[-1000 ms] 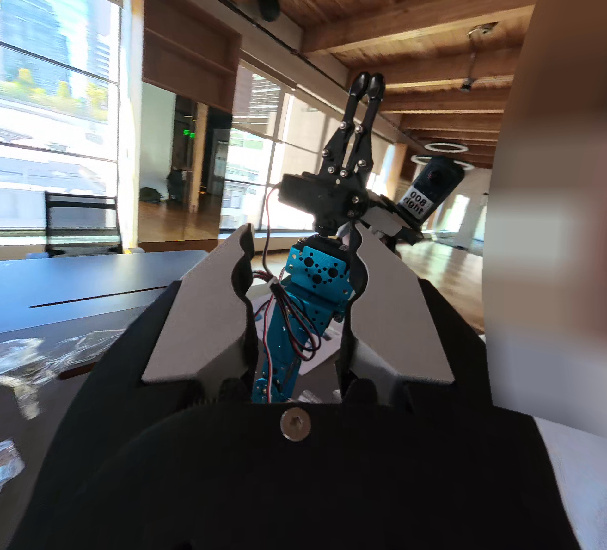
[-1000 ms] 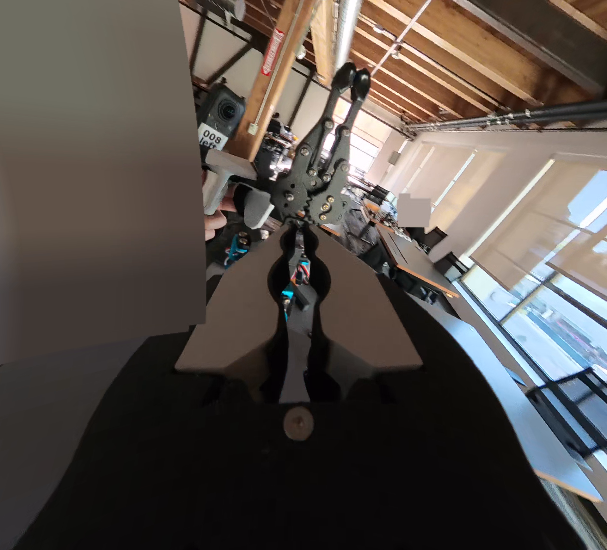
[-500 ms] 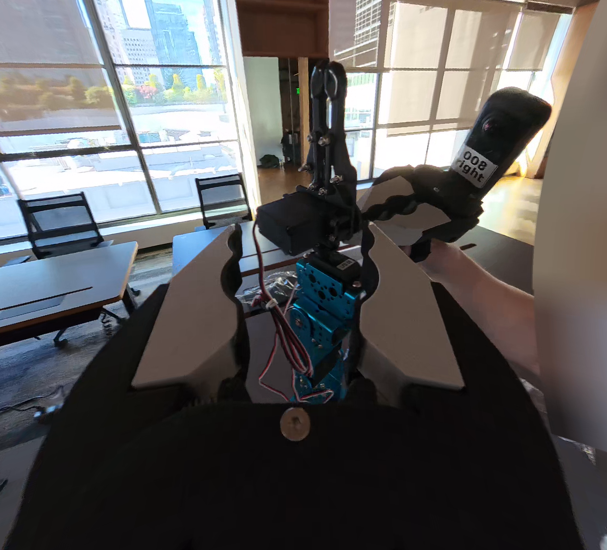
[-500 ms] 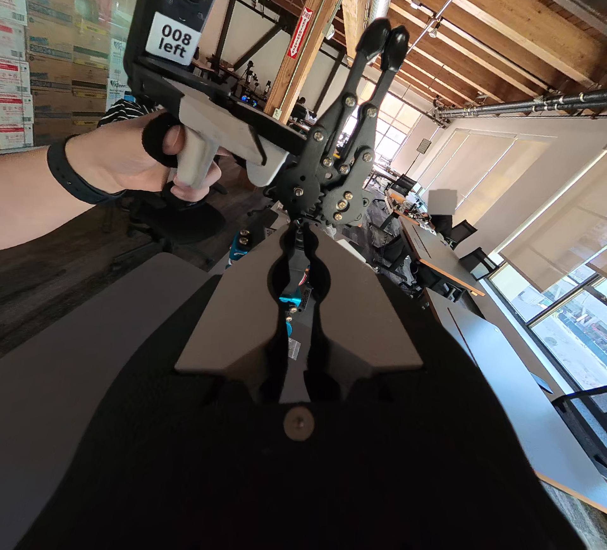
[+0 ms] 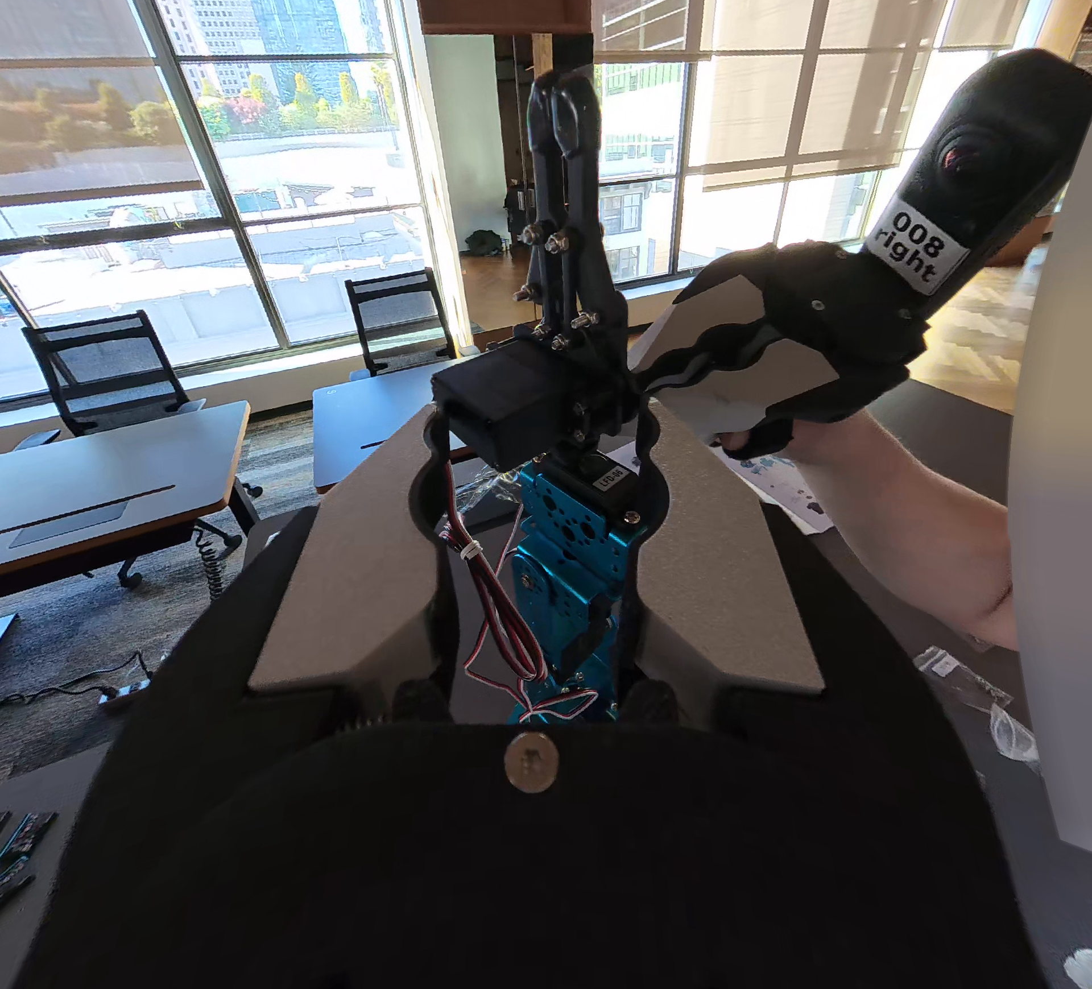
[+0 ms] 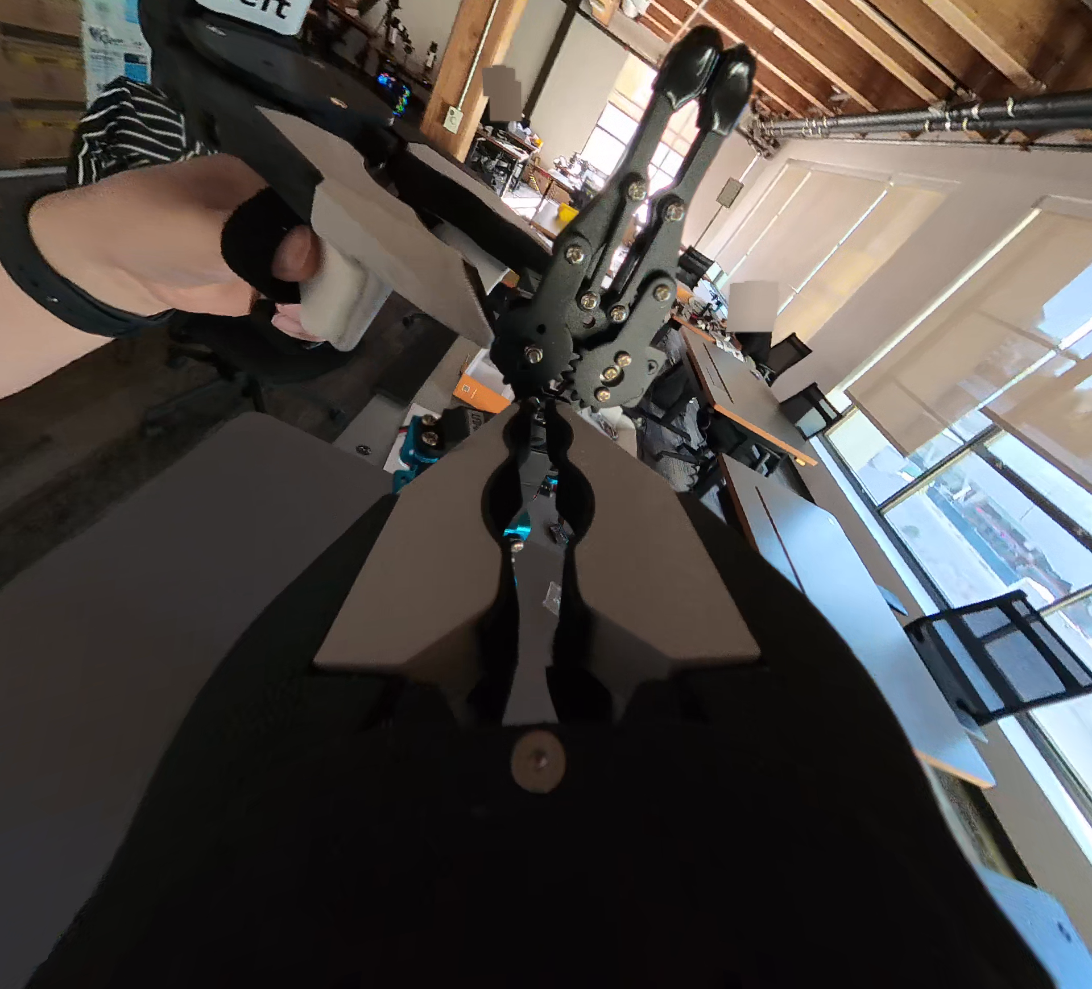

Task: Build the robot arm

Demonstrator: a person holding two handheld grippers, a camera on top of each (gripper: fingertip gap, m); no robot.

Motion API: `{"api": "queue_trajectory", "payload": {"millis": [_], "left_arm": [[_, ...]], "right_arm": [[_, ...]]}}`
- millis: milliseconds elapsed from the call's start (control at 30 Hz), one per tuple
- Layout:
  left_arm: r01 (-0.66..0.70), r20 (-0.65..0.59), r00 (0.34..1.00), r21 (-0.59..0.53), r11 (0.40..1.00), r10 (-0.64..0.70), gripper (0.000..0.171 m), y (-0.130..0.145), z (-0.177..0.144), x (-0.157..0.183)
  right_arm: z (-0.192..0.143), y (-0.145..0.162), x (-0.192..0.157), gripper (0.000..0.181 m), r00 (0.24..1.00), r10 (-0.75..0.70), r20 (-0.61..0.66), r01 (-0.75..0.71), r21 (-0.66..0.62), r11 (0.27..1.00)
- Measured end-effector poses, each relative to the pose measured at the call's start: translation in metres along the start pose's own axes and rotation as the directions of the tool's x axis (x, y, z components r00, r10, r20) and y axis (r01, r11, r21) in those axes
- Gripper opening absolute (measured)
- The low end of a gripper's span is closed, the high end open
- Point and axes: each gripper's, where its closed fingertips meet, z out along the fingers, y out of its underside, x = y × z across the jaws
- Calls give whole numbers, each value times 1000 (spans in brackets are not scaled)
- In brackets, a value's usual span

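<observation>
A small robot arm has blue metal brackets, a black servo, red-white-black wires and a closed black claw pointing up. My left gripper is shut around its wrist, with the servo and blue bracket between the fingers. My right gripper is shut on the thin base under the black claw. The right gripper reaches in from the right in the left wrist view. The left gripper comes in from the left in the right wrist view. Both are held by hands.
Grey desks and black chairs stand before tall windows. Printed paper and clear plastic bags lie on the dark table below. More blue parts and an orange box lie beyond; long desks run along the right. The grippers are tip to tip, or close to it.
Both grippers and the small arm have swung together: the left view turned from the ceiling beams down to the windows and desks. Both grips are unchanged, and the claw stays closed.
</observation>
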Motion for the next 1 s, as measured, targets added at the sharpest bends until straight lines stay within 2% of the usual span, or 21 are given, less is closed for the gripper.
{"api": "queue_trajectory", "payload": {"millis": [100, 200, 300, 433, 500, 533, 600, 700, 767, 867, 933, 1000], "left_arm": [[-9, 4, 1000, -1, 1000, 9, 62, 0, 0, 1], [-22, 2, 1000, -8, 1000, 22, 63, 1, 1, 3], [-28, 6, 1000, -13, 1000, 28, 63, 1, 1, 3], [-25, 12, 1000, -13, 1000, 26, 63, 1, -1, 3], [-20, 14, 1000, -10, 1000, 20, 63, 1, -1, 2], [-17, 13, 1000, -8, 1000, 17, 63, 1, -1, 2], [-7, 14, 1000, -2, 1000, 7, 63, 1, 0, 1], [-1, 4, 1000, 4, 1000, 1, 63, 0, 1, 2], [13, 1, 1000, 17, 1000, -13, 62, -1, -3, 4], [91, 7, 996, 103, 991, -92, 66, -4, -20, 5], [123, 12, 992, 146, 982, -126, 60, 0, -28, 8], [106, -22, 994, 137, 985, -104, 48, 9, -26, 17]], "right_arm": [[0, -2, -2, 3, 998, 51, 33, -51, 8, 999], [0, -6, -7, 2, 984, 110, 137, -118, 54, 991], [0, -5, -7, 3, 990, 60, 124, -67, 51, 996], [1, -4, -9, 2, 988, -155, 28, 155, -11, 988], [2, -5, -9, 2, 978, -210, 0, 210, -44, 977], [2, -5, -8, 3, 984, -178, -1, 178, -55, 983], [3, -4, -7, 3, 999, -16, 32, 18, -71, 997], [2, -1, -7, 3, 981, 158, 116, -148, -90, 985], [1, -2, -8, 3, 981, 149, 126, -141, -70, 988], [1, -2, -8, 3, 990, 105, 97, -100, -62, 993], [1, -2, -8, 3, 990, 97, 98, -92, -56, 994], [1, -2, -7, 3, 987, 121, 105, -116, -53, 992]]}}
